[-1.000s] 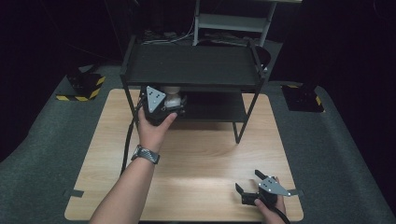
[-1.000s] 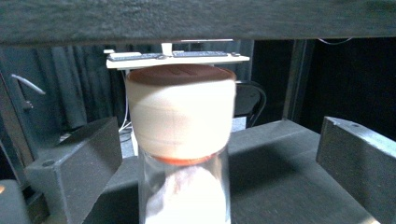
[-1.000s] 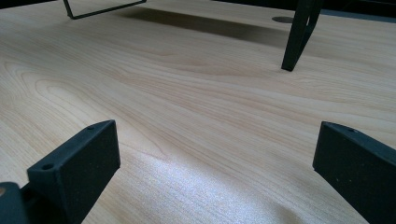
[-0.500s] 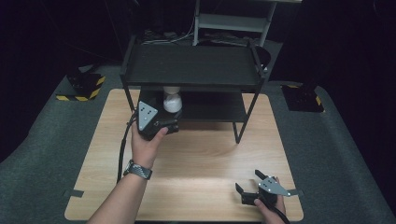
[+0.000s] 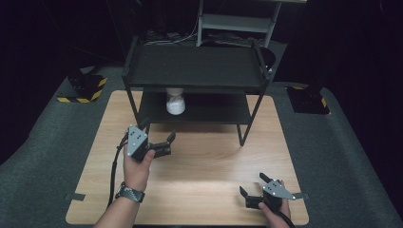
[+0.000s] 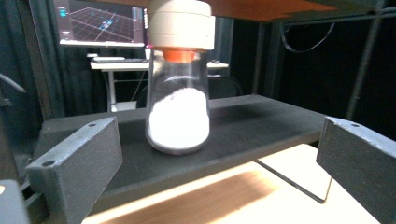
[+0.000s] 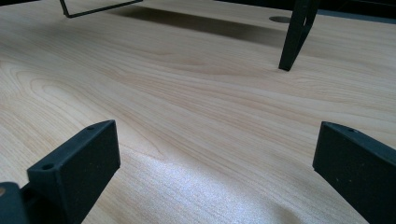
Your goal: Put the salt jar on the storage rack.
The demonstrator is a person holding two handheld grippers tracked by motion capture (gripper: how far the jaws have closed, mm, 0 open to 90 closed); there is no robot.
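A glass jar (image 6: 178,114) is seen standing upright on the lower shelf (image 5: 218,110) of a black two-tier rack (image 5: 195,64) at the far side of the wooden table (image 5: 204,161). The jar is closed by a cream-coloured lid with an orange collar under it, and it is filled to roughly half its height with a white powder; in the high view it sits toward the left of that shelf (image 5: 175,102), just under the top tier. The left gripper (image 5: 160,144) is held over the table in front of the rack, its jaws spread wide and nothing held between them, pointed at the jar but apart from it. The right gripper (image 5: 253,187) is rested near the table's near right edge, jaws likewise wide apart and empty. The placing of the jar on the shelf is judged to be complete, with the release step in hand. If anything more is called for, it is judged to be a clear draw-back of the left gripper, low enough that the top tier is not struck and the jar is not nudged
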